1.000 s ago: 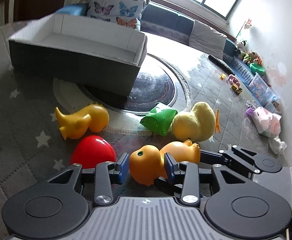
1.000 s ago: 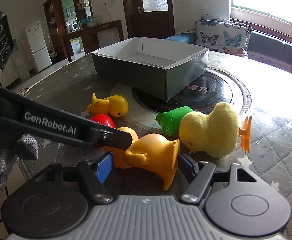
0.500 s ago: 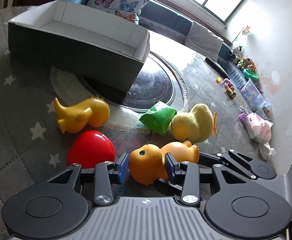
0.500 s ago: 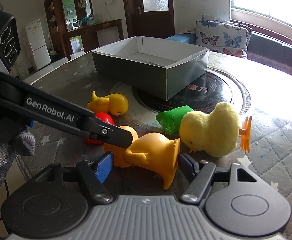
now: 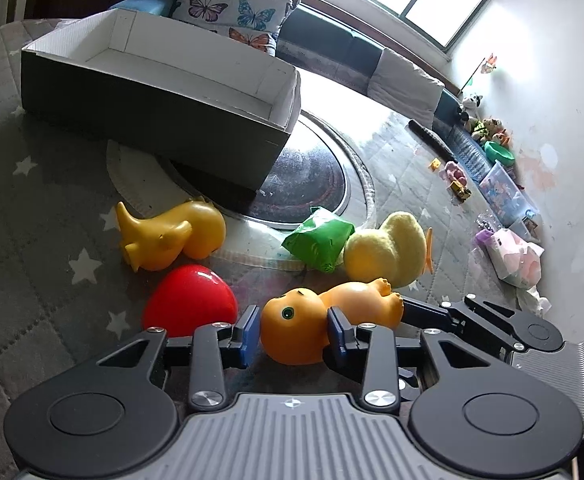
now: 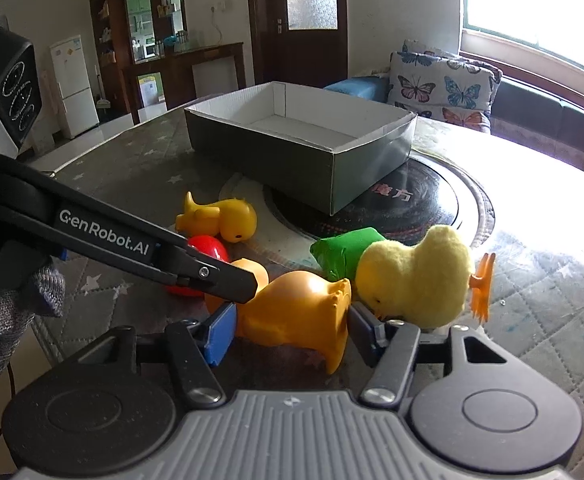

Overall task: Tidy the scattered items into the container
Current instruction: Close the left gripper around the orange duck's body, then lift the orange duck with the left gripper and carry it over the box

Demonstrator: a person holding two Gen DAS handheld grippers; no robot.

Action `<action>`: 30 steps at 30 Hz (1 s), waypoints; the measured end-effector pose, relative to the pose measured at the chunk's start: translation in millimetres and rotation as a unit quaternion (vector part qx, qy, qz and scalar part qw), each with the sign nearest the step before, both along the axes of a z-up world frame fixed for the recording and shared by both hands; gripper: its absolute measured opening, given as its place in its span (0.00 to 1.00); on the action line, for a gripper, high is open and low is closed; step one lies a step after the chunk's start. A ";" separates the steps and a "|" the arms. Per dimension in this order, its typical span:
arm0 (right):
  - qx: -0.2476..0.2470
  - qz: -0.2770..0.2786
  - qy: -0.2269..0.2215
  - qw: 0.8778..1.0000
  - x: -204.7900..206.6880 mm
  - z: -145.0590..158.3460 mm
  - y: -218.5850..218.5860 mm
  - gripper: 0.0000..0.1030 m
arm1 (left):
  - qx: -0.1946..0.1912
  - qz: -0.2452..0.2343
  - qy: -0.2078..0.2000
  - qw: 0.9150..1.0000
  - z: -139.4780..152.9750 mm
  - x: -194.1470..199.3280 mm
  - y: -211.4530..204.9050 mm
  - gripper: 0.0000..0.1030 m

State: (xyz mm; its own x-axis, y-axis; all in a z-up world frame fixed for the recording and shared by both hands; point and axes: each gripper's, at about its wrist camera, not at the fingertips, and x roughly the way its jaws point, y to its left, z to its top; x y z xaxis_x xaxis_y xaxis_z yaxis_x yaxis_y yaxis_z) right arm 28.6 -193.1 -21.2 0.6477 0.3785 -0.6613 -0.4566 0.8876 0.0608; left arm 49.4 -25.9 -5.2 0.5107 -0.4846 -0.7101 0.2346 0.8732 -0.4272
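Observation:
An orange rubber duck [image 5: 323,320] lies on the table. My left gripper [image 5: 292,330] is shut on its head. My right gripper [image 6: 292,330] stands around its tail end [image 6: 295,312], with the blue pads close to its sides. A yellow rubber duck [image 5: 172,236], a red heart-shaped toy [image 5: 188,300], a green packet [image 5: 319,238] and a yellow plush chick [image 5: 387,248] lie nearby. The grey open box [image 5: 152,120] stands beyond them, white inside. The box [image 6: 303,148] also shows in the right wrist view.
The table has a grey quilted cover with stars [image 5: 32,208] and a round glass turntable [image 5: 311,184] under the box. A black remote [image 5: 427,136] lies at the far edge. A sofa with butterfly cushions [image 5: 236,4] is behind.
The left gripper's view has tilted and risen slightly while it keeps its hold on the orange duck's head. The right gripper has stayed around the tail end.

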 end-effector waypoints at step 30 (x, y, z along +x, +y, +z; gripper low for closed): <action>0.008 0.006 -0.041 0.999 13.4 29.9 4.9 0.60 | -0.012 0.020 -0.051 0.998 37.7 14.3 9.6 0.39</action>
State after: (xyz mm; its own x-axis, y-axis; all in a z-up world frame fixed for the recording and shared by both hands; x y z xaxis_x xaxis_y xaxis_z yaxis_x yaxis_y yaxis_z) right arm 42.0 -188.3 8.7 0.6955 0.3960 -0.5996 -0.4709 0.8815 0.0360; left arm 63.7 -16.3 32.5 0.5997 -0.4775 -0.6421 0.2425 0.8731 -0.4228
